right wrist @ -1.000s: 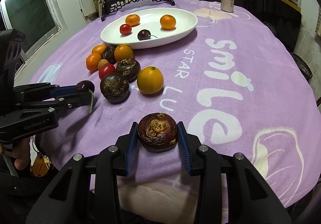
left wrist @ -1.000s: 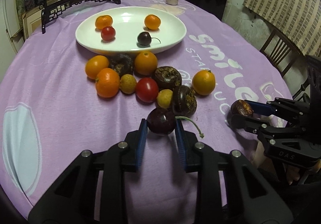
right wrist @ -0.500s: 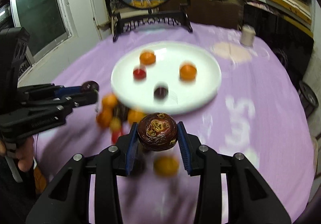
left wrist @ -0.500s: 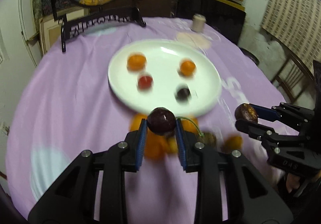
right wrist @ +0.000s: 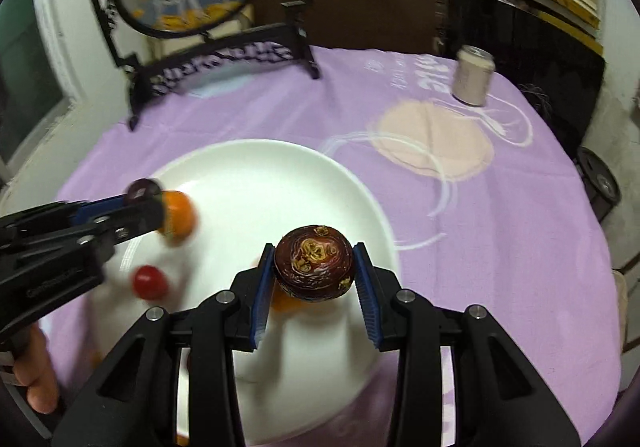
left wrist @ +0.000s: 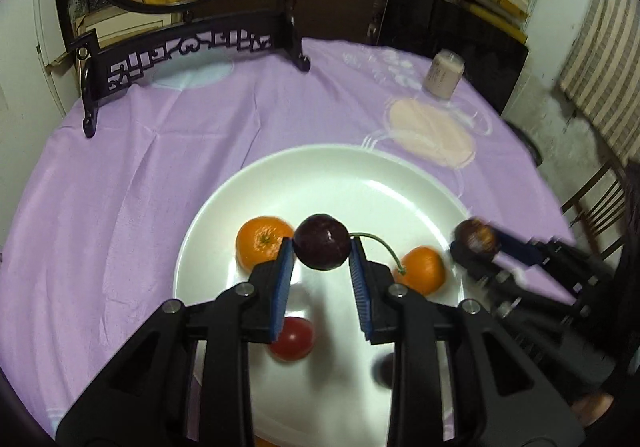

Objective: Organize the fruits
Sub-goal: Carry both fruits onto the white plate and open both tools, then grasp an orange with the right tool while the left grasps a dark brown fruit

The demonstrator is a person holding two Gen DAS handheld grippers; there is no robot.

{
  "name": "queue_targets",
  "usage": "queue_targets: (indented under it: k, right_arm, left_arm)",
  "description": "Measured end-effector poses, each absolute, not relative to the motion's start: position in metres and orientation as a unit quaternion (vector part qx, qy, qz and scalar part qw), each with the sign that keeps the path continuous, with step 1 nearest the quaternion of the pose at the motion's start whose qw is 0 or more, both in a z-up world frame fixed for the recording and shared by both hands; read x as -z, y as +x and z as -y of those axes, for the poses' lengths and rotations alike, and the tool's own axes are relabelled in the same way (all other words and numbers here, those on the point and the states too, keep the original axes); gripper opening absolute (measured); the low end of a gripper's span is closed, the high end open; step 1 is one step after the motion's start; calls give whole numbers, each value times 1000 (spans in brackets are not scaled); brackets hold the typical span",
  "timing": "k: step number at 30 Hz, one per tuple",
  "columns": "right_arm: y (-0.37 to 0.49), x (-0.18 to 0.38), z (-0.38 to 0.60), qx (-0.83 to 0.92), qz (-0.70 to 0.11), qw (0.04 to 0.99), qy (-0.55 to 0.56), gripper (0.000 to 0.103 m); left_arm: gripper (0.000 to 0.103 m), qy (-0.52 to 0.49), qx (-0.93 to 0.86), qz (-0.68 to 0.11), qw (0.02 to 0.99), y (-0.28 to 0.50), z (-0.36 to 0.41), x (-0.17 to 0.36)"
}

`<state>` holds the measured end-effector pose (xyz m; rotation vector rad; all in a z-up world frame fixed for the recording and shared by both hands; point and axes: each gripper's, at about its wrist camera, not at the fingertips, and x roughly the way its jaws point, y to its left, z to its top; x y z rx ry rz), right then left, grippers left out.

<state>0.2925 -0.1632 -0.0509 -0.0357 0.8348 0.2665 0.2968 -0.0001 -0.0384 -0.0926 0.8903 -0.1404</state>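
My left gripper [left wrist: 322, 249] is shut on a dark cherry [left wrist: 322, 247] with a green stem, held above the white plate [left wrist: 320, 175]. My right gripper [right wrist: 314, 267] is shut on a dark brown wrinkled fruit [right wrist: 314, 263], held above the plate's right part [right wrist: 260, 167]. On the plate lie two oranges [left wrist: 260, 243] [left wrist: 424, 269] and a red cherry tomato [left wrist: 292, 339]. The right gripper with its fruit also shows in the left wrist view [left wrist: 476, 241]. The left gripper shows in the right wrist view [right wrist: 140, 199], blurred.
A purple cloth [left wrist: 120, 207] covers the round table. A black carved stand with a round painted screen [left wrist: 180, 47] stands at the back. A pale can [right wrist: 474, 75] stands at the back right. A chair [left wrist: 592, 199] is to the right.
Both grippers moved forward from the loose fruit pile to above the plate, each still holding its fruit. The pile has dropped out of view.
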Motion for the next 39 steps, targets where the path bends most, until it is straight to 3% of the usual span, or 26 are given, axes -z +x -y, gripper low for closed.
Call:
queue_targets:
  k: [9, 12, 26, 32, 37, 38, 39]
  right_arm:
    - [303, 57, 159, -132, -409, 903, -13, 39]
    - [300, 57, 154, -130, -403, 906, -24, 40]
    - [273, 49, 162, -132, -380, 915, -25, 43]
    - [268, 51, 155, -130, -373, 917, -48, 48]
    - [236, 43, 159, -141, -364, 920, -35, 52]
    - [226, 42, 162, -144, -361, 921, -29, 59]
    - [207, 41, 167, -150, -356, 922, -19, 59]
  left_arm:
    - [29, -53, 69, -432, 898, 297, -4, 45]
    - [37, -57, 66, -430, 898, 295, -5, 45]
    - [37, -72, 67, -400, 911, 262, -22, 30]
    - [52, -69, 28, -363, 929, 227, -30, 18]
    - [54, -71, 36, -366, 927, 161, -43, 29]
    - [57, -65, 38, -369, 926, 148, -45, 32]
    - [70, -59, 39, -372, 925, 135, -48, 37]
